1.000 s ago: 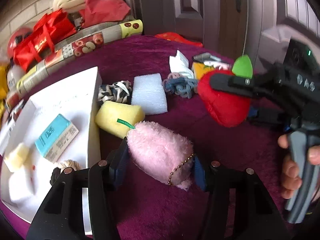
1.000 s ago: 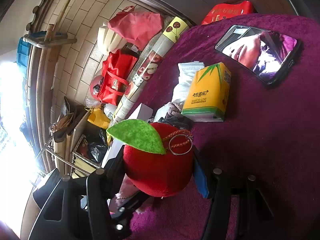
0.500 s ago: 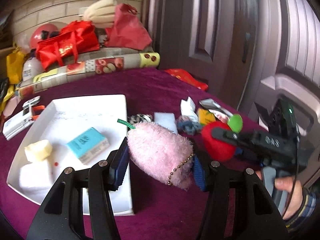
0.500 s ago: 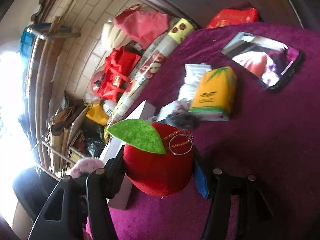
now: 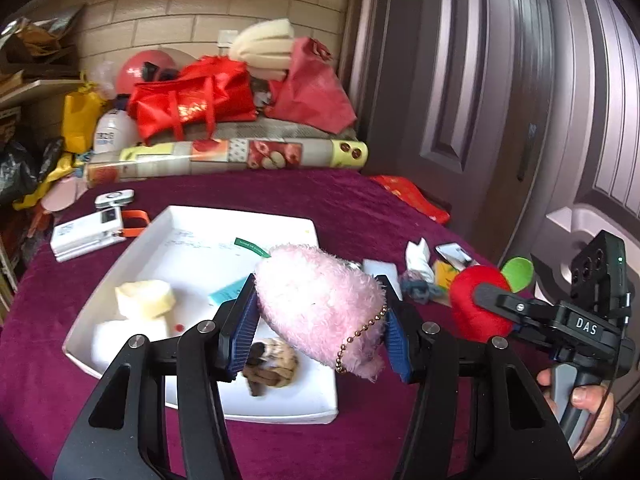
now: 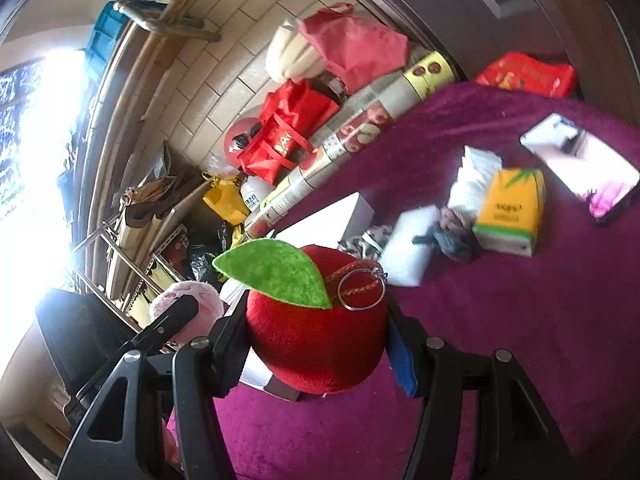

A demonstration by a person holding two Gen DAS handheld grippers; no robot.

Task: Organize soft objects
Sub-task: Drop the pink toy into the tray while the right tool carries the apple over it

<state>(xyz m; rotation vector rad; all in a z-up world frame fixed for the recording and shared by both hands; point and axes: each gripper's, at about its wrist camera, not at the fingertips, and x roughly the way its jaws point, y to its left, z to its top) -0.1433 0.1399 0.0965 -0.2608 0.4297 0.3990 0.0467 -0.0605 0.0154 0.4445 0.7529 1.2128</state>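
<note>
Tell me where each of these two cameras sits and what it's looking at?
Left wrist: rides the left claw, which clamps a pink plush above the white tray; a hand shows far right.
Right wrist: rides the right claw, which clamps a red apple plush over the purple tablecloth.
Shared: both plushes, tray, cloth.

Sponges (image 5: 145,299) in tray (image 5: 192,236)
</note>
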